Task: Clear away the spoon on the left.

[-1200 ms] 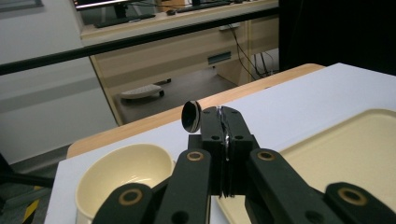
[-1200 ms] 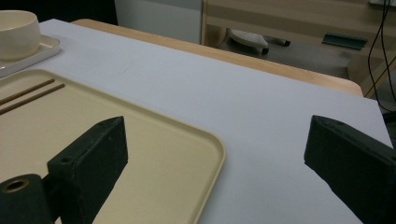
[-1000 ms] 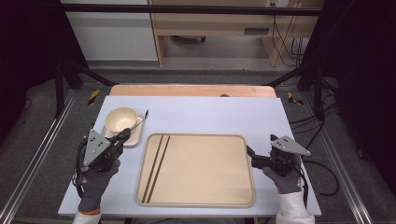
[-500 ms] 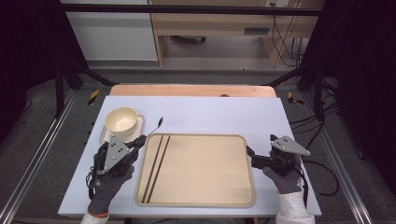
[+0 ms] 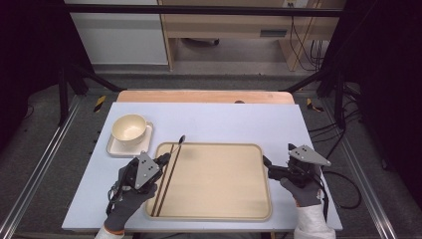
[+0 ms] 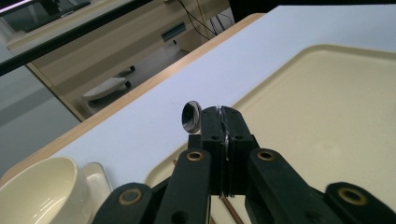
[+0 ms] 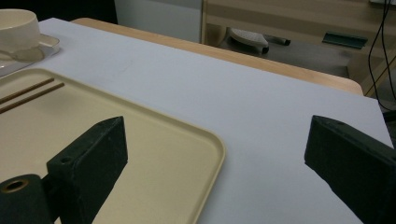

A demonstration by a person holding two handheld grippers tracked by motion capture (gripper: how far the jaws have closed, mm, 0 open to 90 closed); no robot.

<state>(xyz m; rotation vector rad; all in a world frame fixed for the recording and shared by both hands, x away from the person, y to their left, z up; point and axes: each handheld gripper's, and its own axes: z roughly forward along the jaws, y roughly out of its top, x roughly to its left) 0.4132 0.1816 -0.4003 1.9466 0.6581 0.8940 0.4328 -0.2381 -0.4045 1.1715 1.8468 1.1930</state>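
Observation:
A beige tray (image 5: 219, 209) lies at the table's front centre, with two brown chopsticks (image 5: 165, 179) along its left side. My left gripper (image 5: 162, 160) hovers over the tray's left edge, shut on the handle of a dark metal spoon (image 5: 177, 144). The spoon's bowl points away toward the tray's far left corner. In the left gripper view the spoon bowl (image 6: 191, 116) sticks up just past the closed left gripper (image 6: 224, 115). My right gripper (image 5: 266, 167) is open at the tray's right edge. Nothing lies between its jaws in the right gripper view (image 7: 219, 158).
A cream bowl (image 5: 128, 128) sits on a small square plate (image 5: 115, 148) left of the tray's far corner. The white table top (image 5: 239, 124) stretches behind the tray to a wooden strip (image 5: 199, 96) along its far edge.
My left gripper carried the spoon from beside the bowl, rightward and nearer, to the tray's left edge. The right gripper stayed put and open.

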